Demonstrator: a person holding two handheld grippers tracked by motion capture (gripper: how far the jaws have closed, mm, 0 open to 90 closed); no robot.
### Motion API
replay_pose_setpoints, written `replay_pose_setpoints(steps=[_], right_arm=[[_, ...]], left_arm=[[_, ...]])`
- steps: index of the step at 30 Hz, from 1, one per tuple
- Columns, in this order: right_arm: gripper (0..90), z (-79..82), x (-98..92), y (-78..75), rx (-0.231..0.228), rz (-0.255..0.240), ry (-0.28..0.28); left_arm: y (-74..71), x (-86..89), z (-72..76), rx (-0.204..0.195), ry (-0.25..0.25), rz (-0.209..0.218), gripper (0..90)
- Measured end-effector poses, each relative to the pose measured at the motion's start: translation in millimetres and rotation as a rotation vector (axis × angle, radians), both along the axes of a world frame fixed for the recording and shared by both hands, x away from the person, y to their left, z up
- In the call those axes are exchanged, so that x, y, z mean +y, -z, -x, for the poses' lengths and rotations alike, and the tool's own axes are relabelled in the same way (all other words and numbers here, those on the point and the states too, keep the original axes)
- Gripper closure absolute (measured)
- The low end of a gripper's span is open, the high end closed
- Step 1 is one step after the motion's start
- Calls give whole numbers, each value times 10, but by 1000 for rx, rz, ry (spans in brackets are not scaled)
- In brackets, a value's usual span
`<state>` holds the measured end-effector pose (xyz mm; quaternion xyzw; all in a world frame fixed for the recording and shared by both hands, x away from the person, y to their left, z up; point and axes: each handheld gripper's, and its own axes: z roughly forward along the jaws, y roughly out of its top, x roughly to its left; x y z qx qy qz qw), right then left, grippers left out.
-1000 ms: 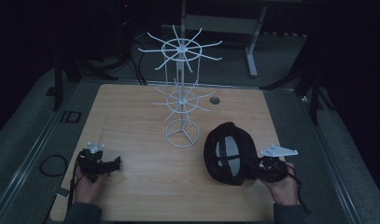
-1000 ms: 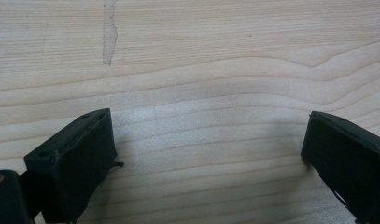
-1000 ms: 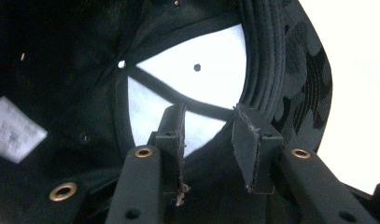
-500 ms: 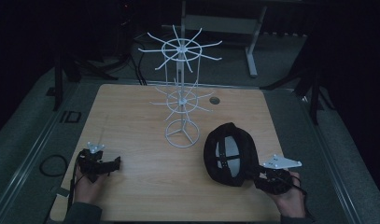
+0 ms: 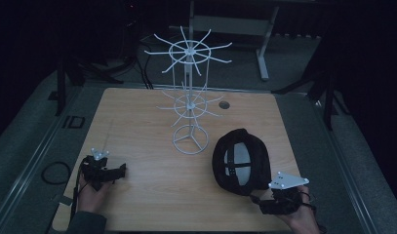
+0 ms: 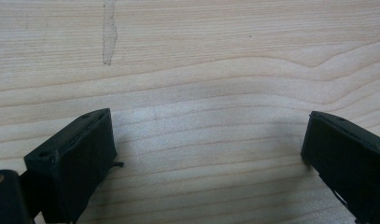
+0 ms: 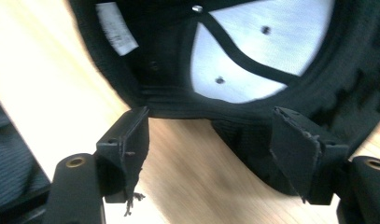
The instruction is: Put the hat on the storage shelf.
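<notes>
At the left of the high view, the left gripper (image 5: pixel 119 170) lies low on the pale wooden table (image 5: pixel 137 122), and it sits where it sat a second ago; in the left gripper view its two black jaws stand wide apart with nothing but bare wood grain and a faint scuff mark (image 6: pixel 109 32) between them. In the middle, toward the far edge, the white wire display rack with two rings of radiating hooks (image 5: pixel 188 105) stands upright on its round base, every hook bare, well apart from both hands. To the right of it lies the black baseball cap with a pale grey mesh lining (image 5: pixel 241 161), upside down on the wood so that the hollow of the crown faces up. The right gripper (image 5: pixel 257 199) is where the change is: its jaws have just been opening, and over the last second it has drawn back from the cap toward the near edge of the table. In the right gripper view its pads (image 7: pixel 131 135) now stand spread on either side of the cap's near rim without pressing on it, the fabric just at their tips. I judge that the cap has been let go and rests free, so hanging it on the rack would call for a fresh grip.
</notes>
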<state>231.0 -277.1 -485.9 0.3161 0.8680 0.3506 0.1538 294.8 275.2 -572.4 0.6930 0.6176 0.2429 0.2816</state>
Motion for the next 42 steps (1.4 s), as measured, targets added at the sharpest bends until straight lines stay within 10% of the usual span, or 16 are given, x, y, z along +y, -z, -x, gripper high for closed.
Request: replay_pose_setpoints(steps=[14,20,24,27,42], right_arm=[[197,-21,377,-34,-44,-16,-134],[323,-150,514,-58,-77,-54,-133],[719,-279,548,-144,-99,-83,-148],[833,-358,501,-252,-126,-116,-123],[849,-577,365,-661,-210,-148,-87]], left_arm=[[0,0,0,0,0,0,31],[-1,0,-1,2,1,-1,30],[-1,0,-1,1,2,0,31],[-1,0,-1,1,2,-1,30],[-1,-1,-1,1,0,0,31]])
